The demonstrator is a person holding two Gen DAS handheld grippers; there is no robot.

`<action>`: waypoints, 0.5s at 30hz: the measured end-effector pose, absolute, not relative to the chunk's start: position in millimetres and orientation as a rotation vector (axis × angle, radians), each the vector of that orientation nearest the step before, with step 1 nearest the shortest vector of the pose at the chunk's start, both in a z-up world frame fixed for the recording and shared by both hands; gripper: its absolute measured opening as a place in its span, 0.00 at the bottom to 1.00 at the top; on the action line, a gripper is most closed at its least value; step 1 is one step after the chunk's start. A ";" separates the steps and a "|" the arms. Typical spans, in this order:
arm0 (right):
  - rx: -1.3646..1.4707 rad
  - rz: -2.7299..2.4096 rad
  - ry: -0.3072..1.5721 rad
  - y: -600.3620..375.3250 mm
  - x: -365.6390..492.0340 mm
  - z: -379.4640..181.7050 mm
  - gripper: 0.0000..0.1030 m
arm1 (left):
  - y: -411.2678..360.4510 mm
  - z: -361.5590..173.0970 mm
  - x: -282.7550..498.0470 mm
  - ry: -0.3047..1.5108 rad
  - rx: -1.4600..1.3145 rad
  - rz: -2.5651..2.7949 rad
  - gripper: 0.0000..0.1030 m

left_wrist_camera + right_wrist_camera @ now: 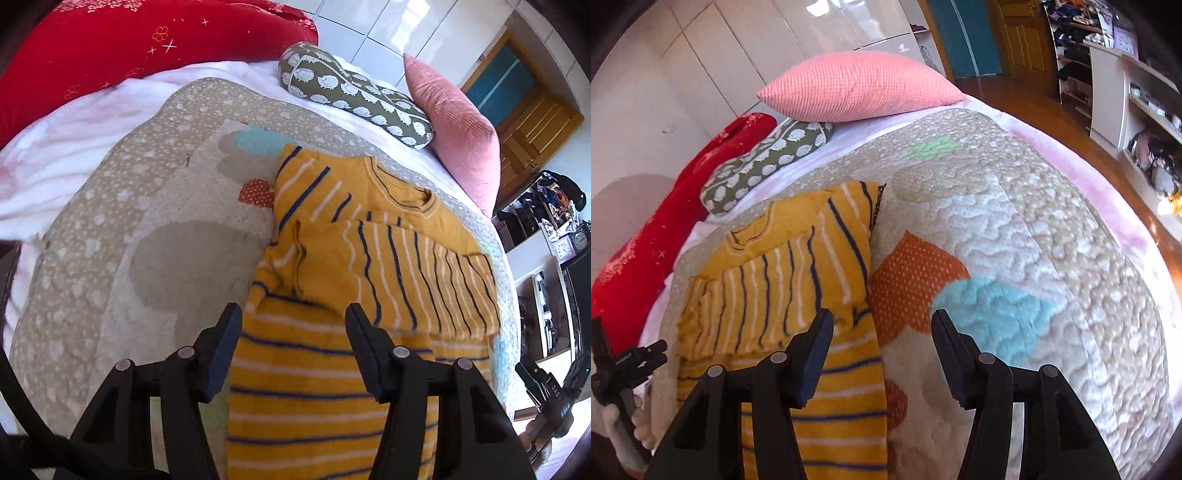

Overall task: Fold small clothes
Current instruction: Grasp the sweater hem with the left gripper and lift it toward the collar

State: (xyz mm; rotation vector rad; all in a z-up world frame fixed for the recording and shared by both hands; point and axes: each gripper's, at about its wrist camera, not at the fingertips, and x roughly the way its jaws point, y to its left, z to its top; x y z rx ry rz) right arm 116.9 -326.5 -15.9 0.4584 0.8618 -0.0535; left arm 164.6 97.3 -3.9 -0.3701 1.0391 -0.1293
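A small yellow shirt (369, 258) with navy and white stripes lies flat on a quilted mat (147, 229), neck hole toward the pillows. One striped sleeve is folded across its chest. My left gripper (293, 314) hovers over the shirt's lower body with its jaws apart and nothing pinched between them. In the right wrist view the shirt (768, 280) lies at the left. My right gripper (882, 319) stands open above the shirt's right edge, where it meets the mat's orange patch (916, 273). Each view catches the other gripper's black body at its edge.
The mat (1034, 229) lies on a bed with a white and pink blanket (66, 147). A pink cushion (860, 86), an olive hedgehog-print pillow (351, 92) and a red quilt (110, 44) lie at the bed's far end. Shelves (1137, 85), a wooden door and wood floor stand beyond the bed's edge.
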 end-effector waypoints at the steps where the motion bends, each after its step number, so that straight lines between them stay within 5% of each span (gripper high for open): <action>1: 0.493 -0.031 0.857 -330.0 99.0 -15.5 0.57 | 105.0 -1.3 144.0 1.037 -0.381 -0.133 0.58; 15: 0.586 0.235 0.924 -299.0 -61.4 -66.4 0.59 | 115.5 -56.9 -24.0 1.121 -0.580 -0.283 0.60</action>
